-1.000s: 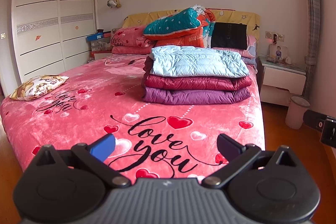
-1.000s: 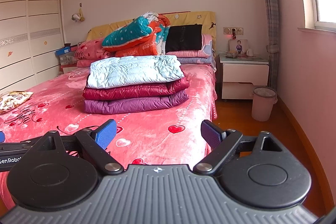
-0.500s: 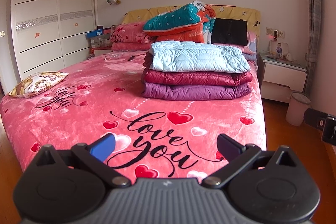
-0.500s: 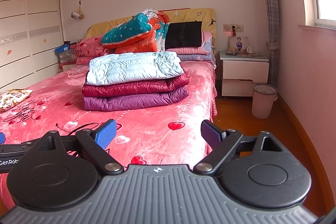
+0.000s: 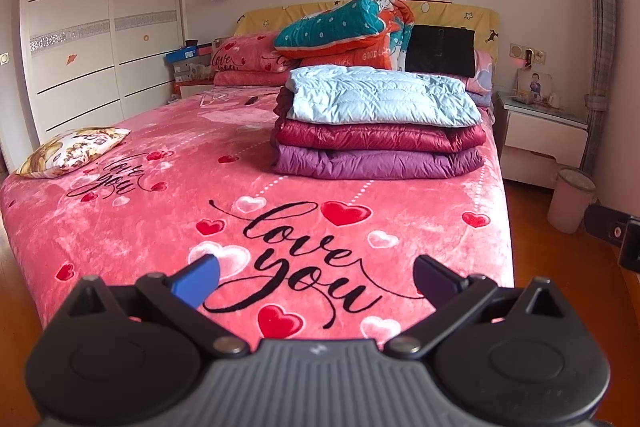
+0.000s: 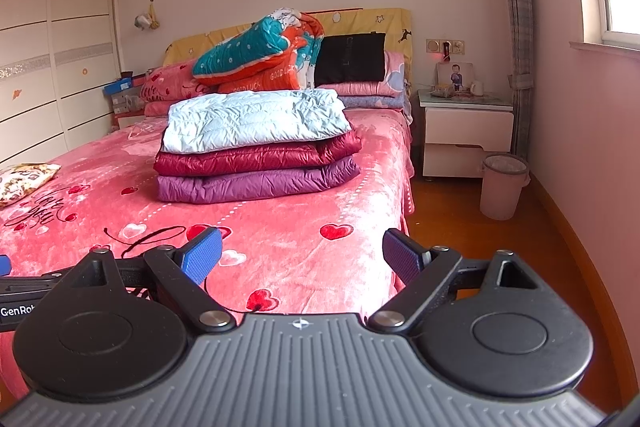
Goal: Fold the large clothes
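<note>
Three folded puffer jackets are stacked on the pink heart-print bed (image 5: 168, 211) (image 6: 304, 259): a light blue jacket (image 5: 380, 97) (image 6: 256, 119) on top, a dark red jacket (image 5: 380, 139) (image 6: 256, 159) under it, a purple jacket (image 5: 376, 165) (image 6: 256, 183) at the bottom. My left gripper (image 5: 316, 277) hangs open above the foot of the bed, well short of the stack, nothing between its fingers. My right gripper (image 6: 302, 253) is open too, over the bed's right front corner, holding nothing.
Pillows and a teal-orange quilt (image 5: 344, 23) are piled at the headboard. A small patterned cushion (image 5: 72, 151) lies at the bed's left edge. A white wardrobe (image 5: 100, 27) stands left. A nightstand (image 6: 466, 135) and pink bin (image 6: 502, 187) stand right on the wooden floor.
Both views have tilted slightly, so the bed and stack sit a little lower in the frames. The stack has not moved, and both grippers stay open and empty.
</note>
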`<state>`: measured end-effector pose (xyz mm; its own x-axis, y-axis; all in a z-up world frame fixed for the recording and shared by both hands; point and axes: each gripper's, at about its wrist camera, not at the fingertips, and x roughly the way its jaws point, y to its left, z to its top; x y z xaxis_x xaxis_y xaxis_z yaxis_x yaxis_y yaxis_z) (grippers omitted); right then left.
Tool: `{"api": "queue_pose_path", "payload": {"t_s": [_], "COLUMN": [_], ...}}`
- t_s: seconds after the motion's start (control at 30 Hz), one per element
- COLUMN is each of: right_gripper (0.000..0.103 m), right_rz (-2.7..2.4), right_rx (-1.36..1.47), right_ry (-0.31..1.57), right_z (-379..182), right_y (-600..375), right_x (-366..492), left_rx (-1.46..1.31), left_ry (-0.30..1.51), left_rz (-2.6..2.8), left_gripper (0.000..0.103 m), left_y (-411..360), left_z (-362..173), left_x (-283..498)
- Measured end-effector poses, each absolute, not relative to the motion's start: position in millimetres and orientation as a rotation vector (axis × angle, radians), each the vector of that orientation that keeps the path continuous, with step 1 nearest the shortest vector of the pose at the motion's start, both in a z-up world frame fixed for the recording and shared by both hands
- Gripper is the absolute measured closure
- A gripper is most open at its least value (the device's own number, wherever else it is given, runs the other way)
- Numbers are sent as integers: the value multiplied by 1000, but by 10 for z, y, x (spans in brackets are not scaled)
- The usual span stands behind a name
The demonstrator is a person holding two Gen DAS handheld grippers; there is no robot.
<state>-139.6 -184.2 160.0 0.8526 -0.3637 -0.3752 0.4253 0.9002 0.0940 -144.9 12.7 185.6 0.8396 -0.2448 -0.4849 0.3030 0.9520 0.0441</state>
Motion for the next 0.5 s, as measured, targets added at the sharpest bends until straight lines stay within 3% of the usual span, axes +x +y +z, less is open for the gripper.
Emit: {"api": "queue_pose_path", "payload": {"t_s": [0.5], "right_gripper": [0], "right_rz": [-400], "right_rx": [177], "right_ry": [398], "right_z": [1449], "right_y": [-1934], "right_x": [-1264], "left_rx": [110], "left_ry": [531], "left_rz": [-277], "left_gripper": [1], "left_y": [139], "left_z": [1684], "left_x": [-1297]}}
